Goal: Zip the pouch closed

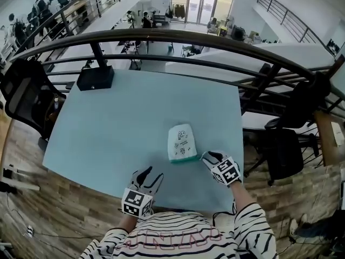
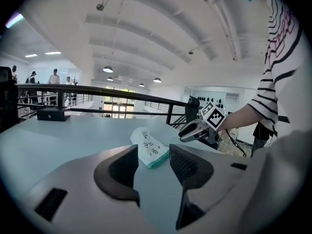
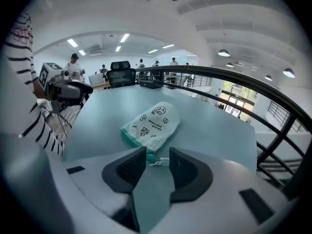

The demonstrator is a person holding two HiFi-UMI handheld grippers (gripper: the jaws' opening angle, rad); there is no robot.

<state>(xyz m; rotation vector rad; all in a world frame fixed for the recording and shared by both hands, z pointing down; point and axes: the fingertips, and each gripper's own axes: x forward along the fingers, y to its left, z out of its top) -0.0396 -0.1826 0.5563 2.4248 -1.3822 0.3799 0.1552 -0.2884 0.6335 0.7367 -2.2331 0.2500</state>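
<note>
Pouch (image 1: 181, 142), white with small printed figures and a teal edge, is lying flat on the pale blue table (image 1: 118, 117), towards the near edge and a little right of the middle. Its teal end is facing the person.

The right gripper (image 1: 206, 156) is pointing down at the pouch's near right corner. In the right gripper view its fingers (image 3: 124, 172) are standing released, and the small zipper pull (image 3: 160, 161) is sitting in the gap between them, with the pads not clamping it.

The left gripper (image 1: 146, 175) is hanging over the near edge of the table, left of the pouch and apart from it. Its fingers (image 2: 117, 172) are also standing released with nothing between them.

A black box (image 1: 95, 78) is resting at the far left corner of the table, under a dark curved railing (image 1: 188, 36).
</note>
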